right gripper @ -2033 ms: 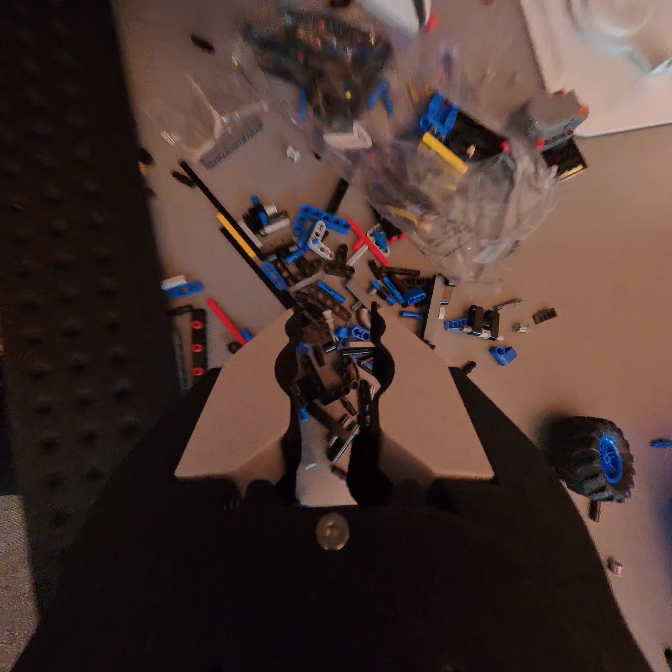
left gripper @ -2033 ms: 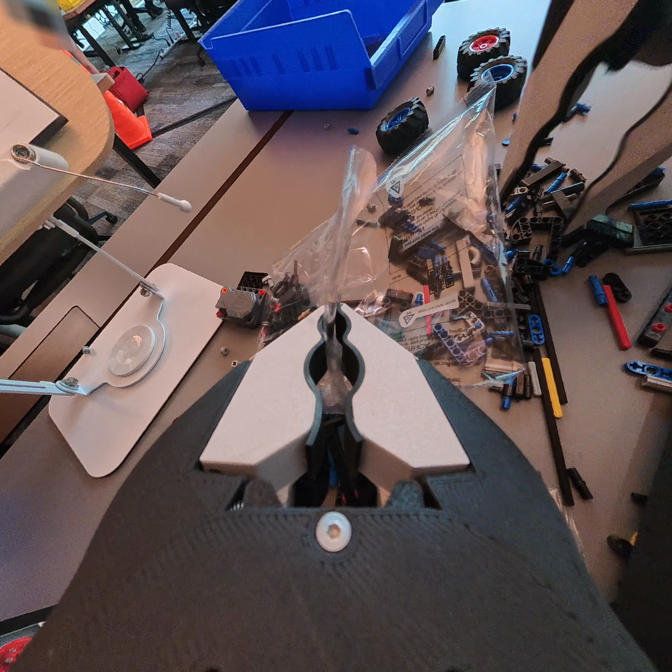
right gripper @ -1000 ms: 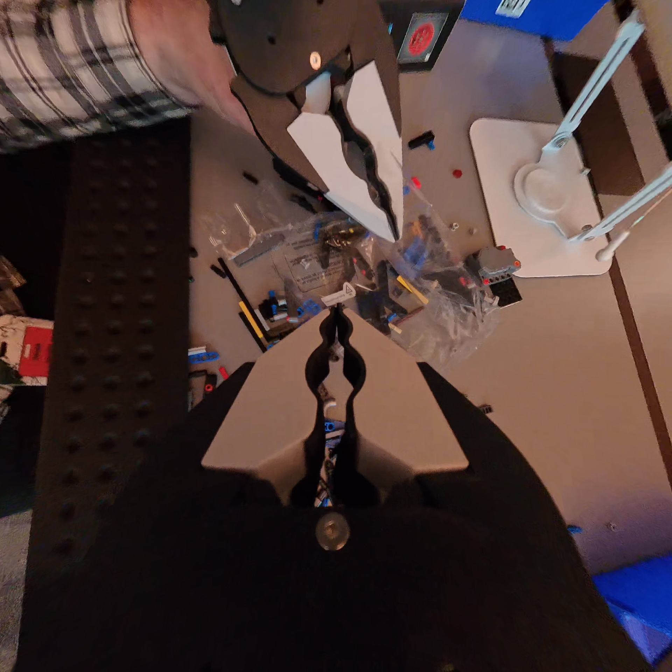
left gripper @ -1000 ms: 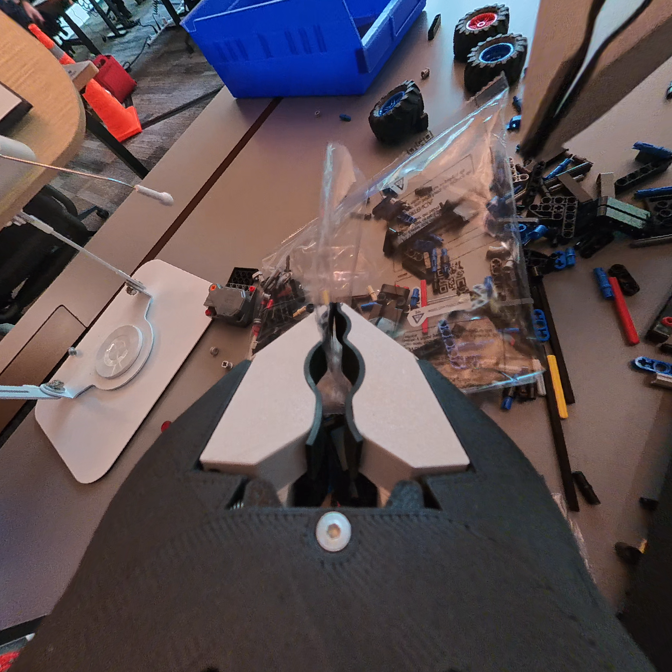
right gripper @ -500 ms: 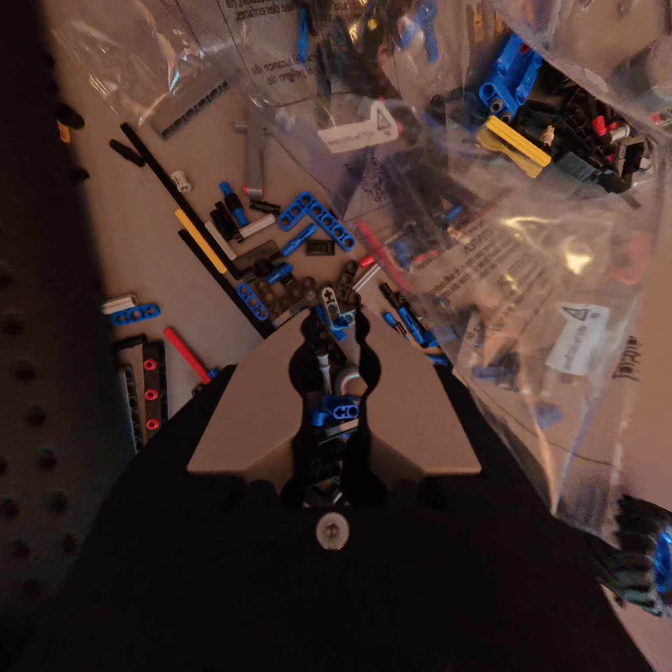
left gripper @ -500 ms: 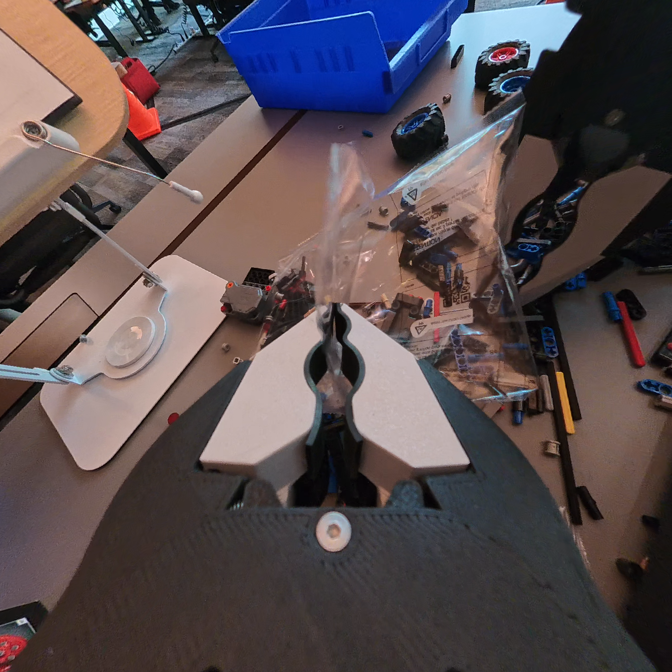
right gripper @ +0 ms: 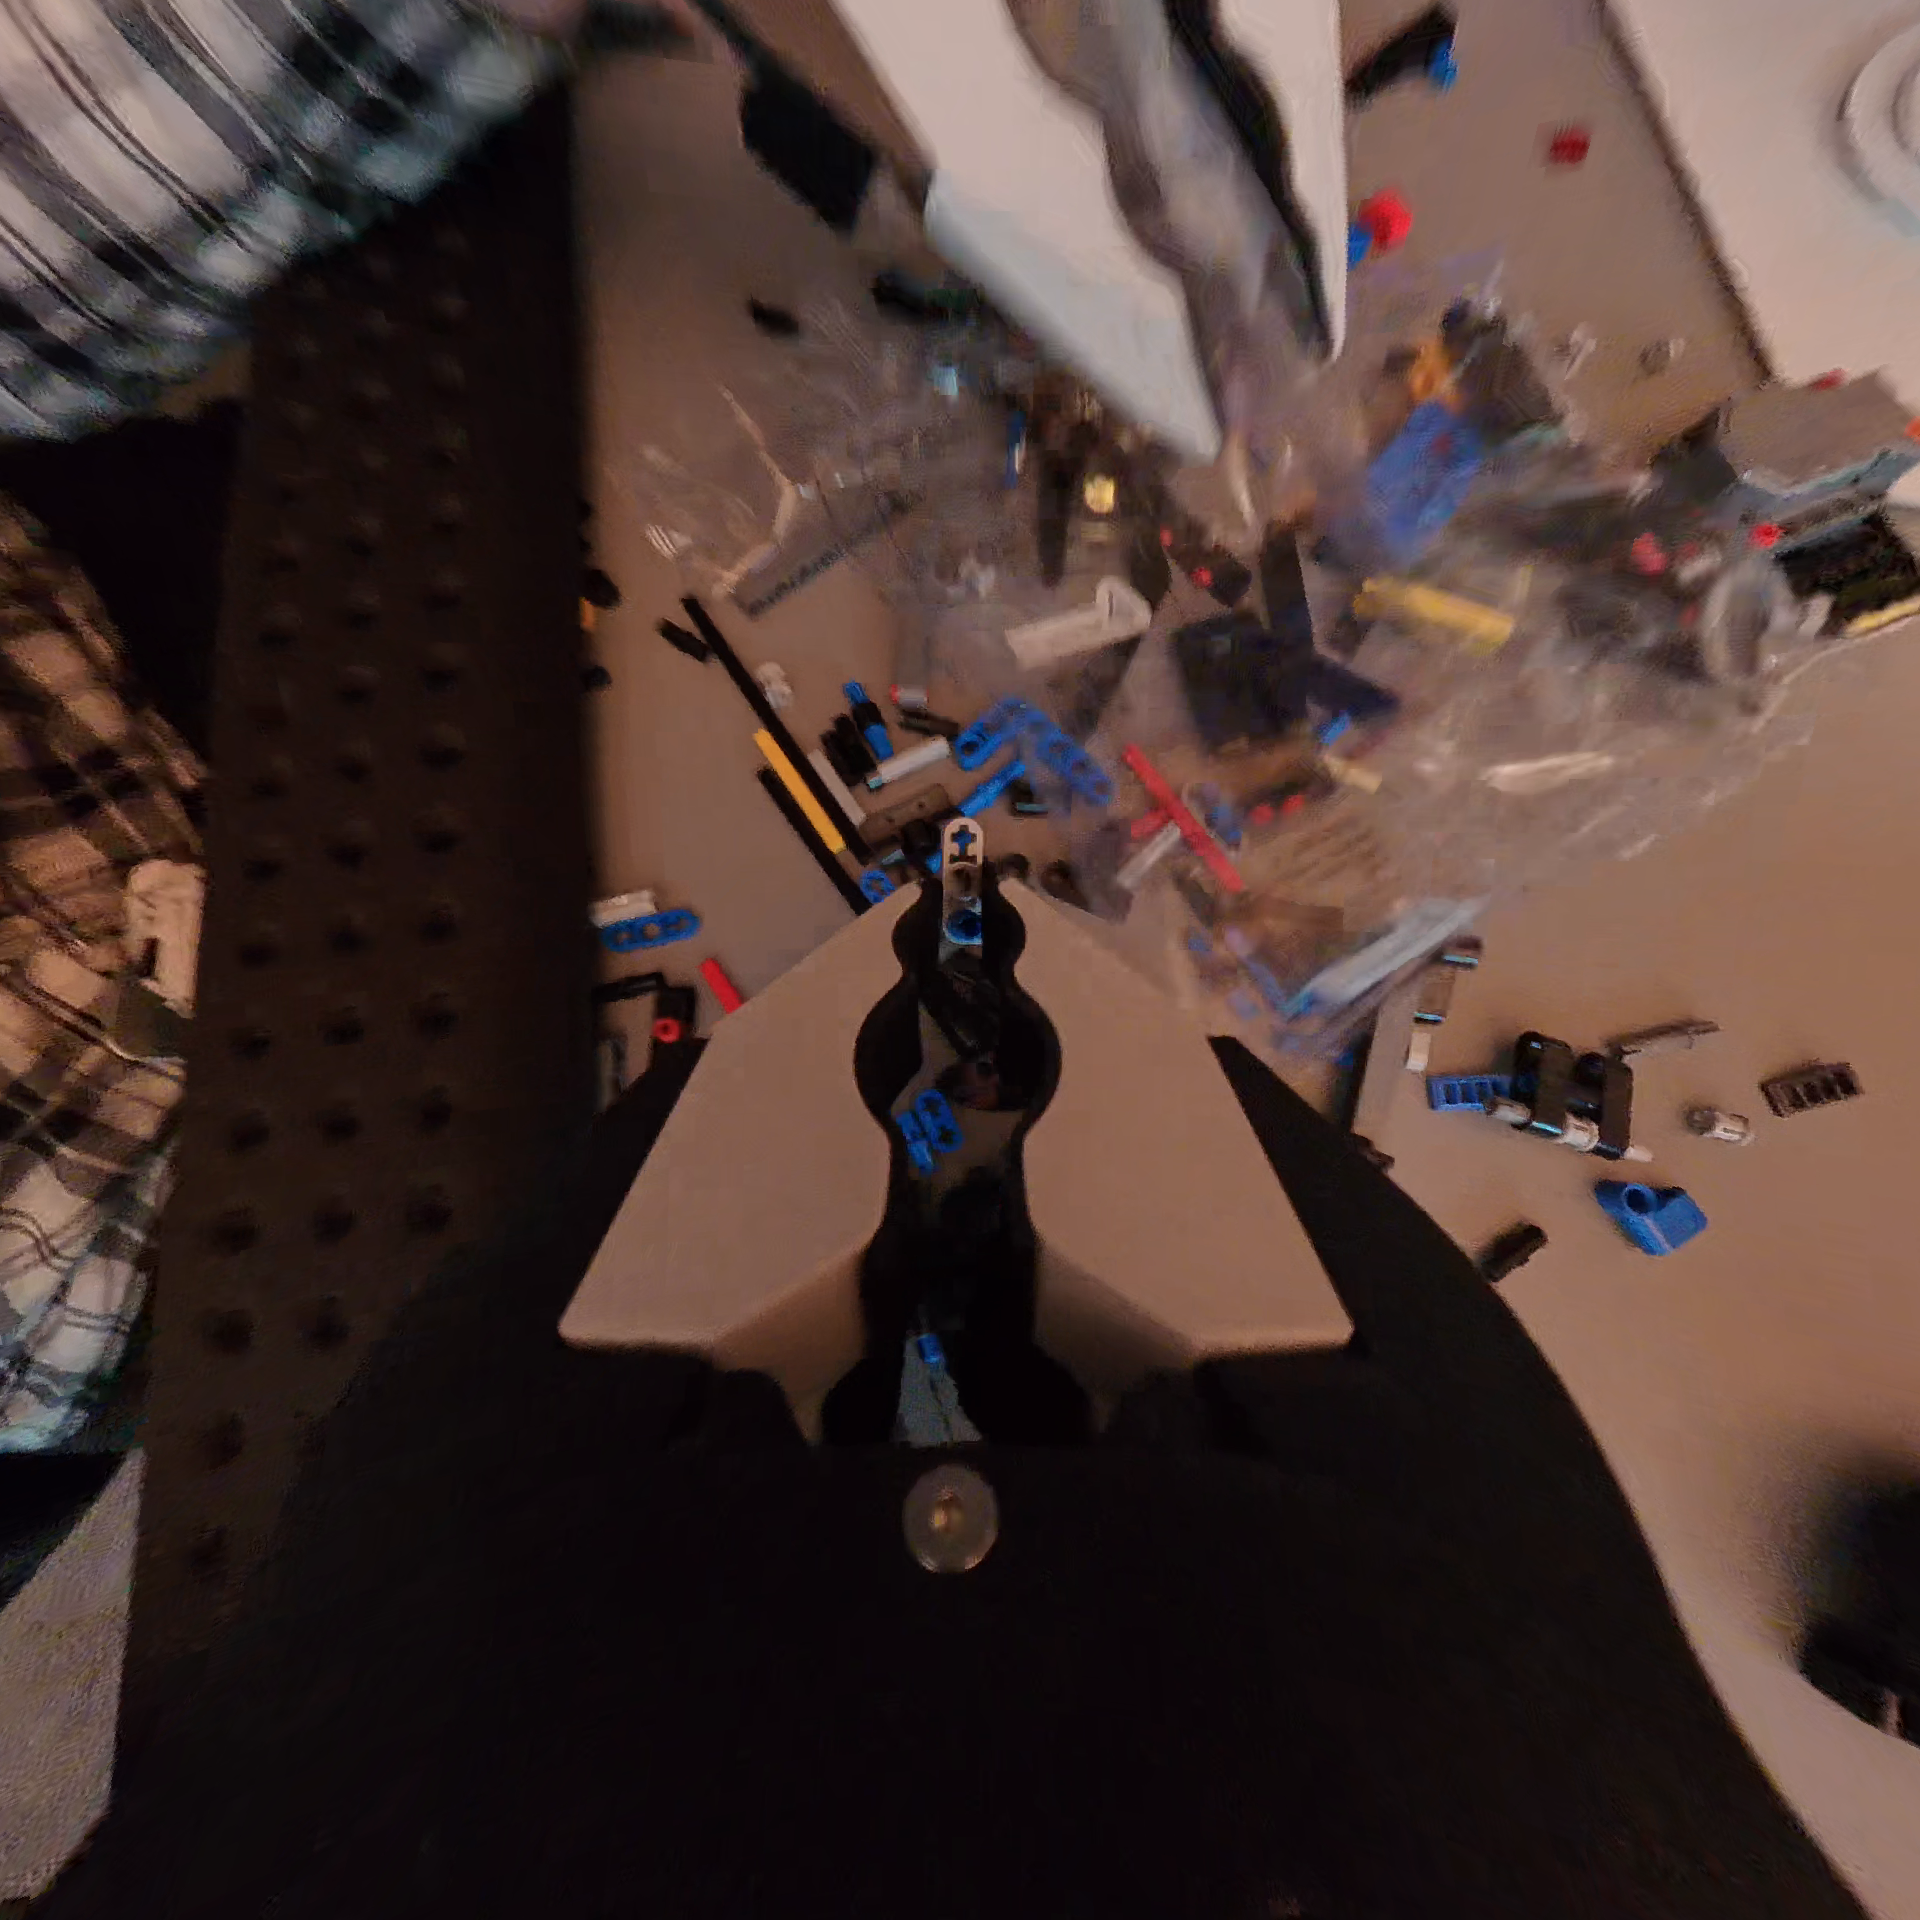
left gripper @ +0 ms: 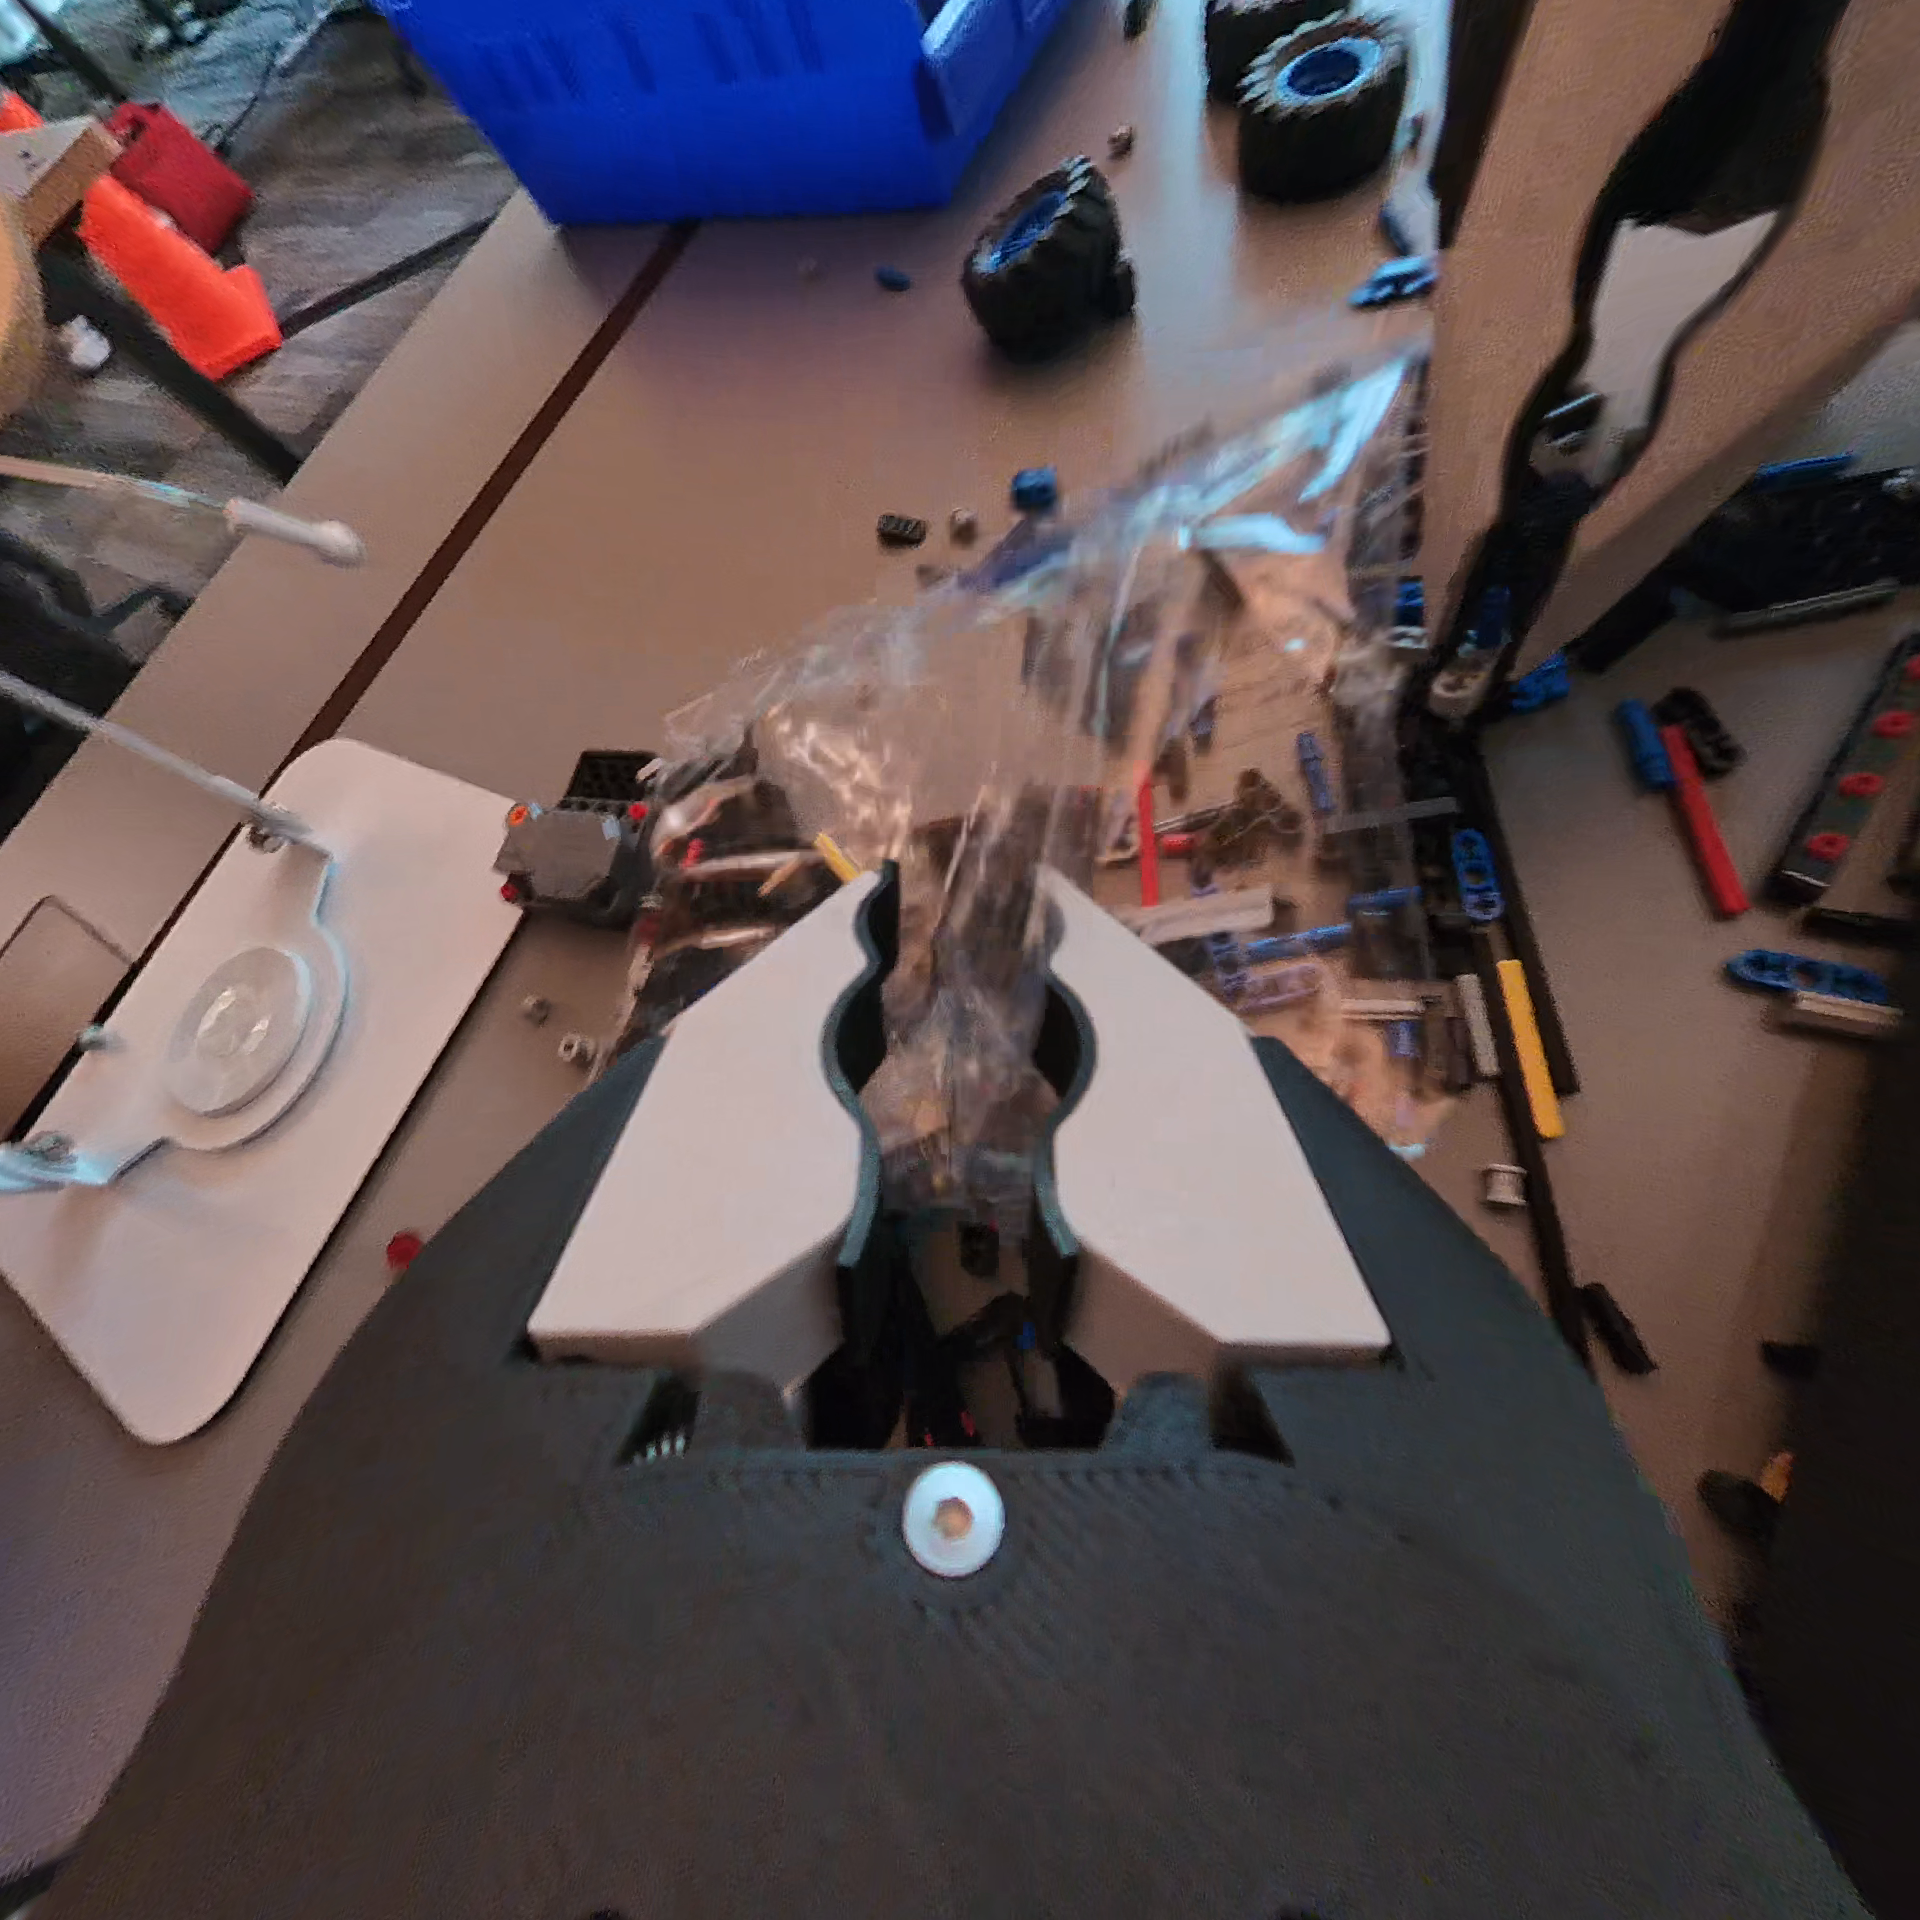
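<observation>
Left gripper [left gripper: 961,914]: white fingers [left gripper: 748,1081] spread apart, a crumpled clear plastic bag of small building pieces [left gripper: 1049,707] rising through the gap between them, no longer pinched as it was half a second ago. Bag blurred, stretched up and to the far right toward the other gripper, lower end resting on the grey table [left gripper: 727,416] among loose parts. Just left of the bag, a grey and black motor block with red pins [left gripper: 571,847]; farther left, a flat white stand base with a round disc and thin metal arms [left gripper: 239,1039]. At the far edge, a blue plastic bin [left gripper: 727,94] and two black knobby tyres with blue hubs [left gripper: 1049,260]. To the right, scattered blue, black, red and yellow beams and pins [left gripper: 1507,987] lying on the table.

Right gripper [right gripper: 961,894]: fingers [right gripper: 769,1132] nearly pressed together, clamping a small light grey beam with a blue pin [right gripper: 961,873] that stands upright at the tips, lifted above the pile of loose pieces [right gripper: 935,758]. Same gripper seen from the left wrist view at the far right [left gripper: 1475,665], the grey piece at its tip just beside the bag's right edge. Beyond it in the right wrist view, the bag [right gripper: 1403,644] blurred, well to the far right, with the left gripper [right gripper: 1226,343] above it. Along the left, a dark studded board [right gripper: 395,831] and a plaid sleeve [right gripper: 208,156].
</observation>
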Action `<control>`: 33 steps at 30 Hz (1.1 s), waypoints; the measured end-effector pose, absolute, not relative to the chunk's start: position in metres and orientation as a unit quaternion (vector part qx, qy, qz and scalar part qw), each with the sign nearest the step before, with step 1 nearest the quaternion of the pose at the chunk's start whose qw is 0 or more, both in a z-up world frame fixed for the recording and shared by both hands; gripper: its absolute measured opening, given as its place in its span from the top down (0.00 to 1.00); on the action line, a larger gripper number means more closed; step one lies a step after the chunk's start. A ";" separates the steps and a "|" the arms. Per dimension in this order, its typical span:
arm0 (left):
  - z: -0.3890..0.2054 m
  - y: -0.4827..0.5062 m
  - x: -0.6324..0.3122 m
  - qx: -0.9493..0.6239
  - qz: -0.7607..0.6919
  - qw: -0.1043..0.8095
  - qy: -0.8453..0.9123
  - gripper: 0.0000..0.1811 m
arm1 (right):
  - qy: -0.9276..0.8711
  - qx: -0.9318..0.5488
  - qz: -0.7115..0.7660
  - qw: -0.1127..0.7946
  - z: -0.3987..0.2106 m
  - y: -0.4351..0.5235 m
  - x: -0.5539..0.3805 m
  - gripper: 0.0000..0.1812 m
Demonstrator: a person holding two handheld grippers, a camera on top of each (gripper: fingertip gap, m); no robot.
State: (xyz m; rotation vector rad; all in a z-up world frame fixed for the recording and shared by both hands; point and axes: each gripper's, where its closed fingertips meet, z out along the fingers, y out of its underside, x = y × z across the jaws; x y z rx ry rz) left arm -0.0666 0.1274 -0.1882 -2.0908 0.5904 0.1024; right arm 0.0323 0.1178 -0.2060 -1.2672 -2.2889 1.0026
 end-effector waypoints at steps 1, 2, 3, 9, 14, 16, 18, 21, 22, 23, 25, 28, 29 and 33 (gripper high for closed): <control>-0.183 0.127 -0.058 -0.840 0.033 0.477 0.255 0.85 | -0.795 -0.441 0.377 0.176 -0.197 0.115 0.034 0.97; -0.176 0.127 -0.050 -0.827 0.025 0.494 0.268 0.82 | -0.785 -0.435 0.404 0.179 -0.187 0.112 0.036 0.97; -0.169 0.127 -0.040 -0.813 0.014 0.510 0.280 0.81 | -0.774 -0.426 0.429 0.188 -0.176 0.110 0.038 0.97; -0.140 0.112 0.019 -0.744 -0.110 0.567 0.336 0.88 | -0.741 -0.387 0.486 0.255 -0.136 0.103 0.033 0.97; -0.142 0.110 0.032 -0.740 -0.162 0.562 0.333 0.91 | -0.766 -0.374 0.416 0.316 -0.140 0.104 0.021 0.97; -0.138 0.110 0.030 -0.736 -0.168 0.568 0.328 0.93 | -0.764 -0.368 0.418 0.324 -0.137 0.103 0.020 0.97; -0.136 0.110 0.030 -0.734 -0.170 0.572 0.325 0.94 | -0.759 -0.367 0.426 0.327 -0.135 0.103 0.020 0.97; -0.134 0.109 0.030 -0.731 -0.184 0.573 0.321 0.94 | -0.750 -0.370 0.441 0.325 -0.133 0.103 0.020 0.97; -0.131 0.108 0.031 -0.726 -0.193 0.578 0.317 0.95 | -0.741 -0.370 0.460 0.321 -0.130 0.102 0.021 0.98; -0.128 0.106 0.032 -0.722 -0.203 0.581 0.316 0.95 | -0.732 -0.369 0.480 0.313 -0.127 0.100 0.021 0.97; -0.124 0.104 0.033 -0.715 -0.223 0.585 0.313 0.95 | -0.720 -0.364 0.510 0.299 -0.122 0.098 0.024 0.97; -0.116 0.100 0.034 -0.701 -0.271 0.590 0.297 0.98 | -0.707 -0.345 0.542 0.295 -0.115 0.093 0.026 0.97; -0.114 0.100 0.034 -0.699 -0.284 0.589 0.291 0.97 | -0.707 -0.339 0.540 0.307 -0.113 0.093 0.026 0.97; -0.115 0.101 0.031 -0.700 -0.289 0.590 0.281 0.98 | -0.728 -0.321 0.476 0.375 -0.114 0.095 0.023 0.97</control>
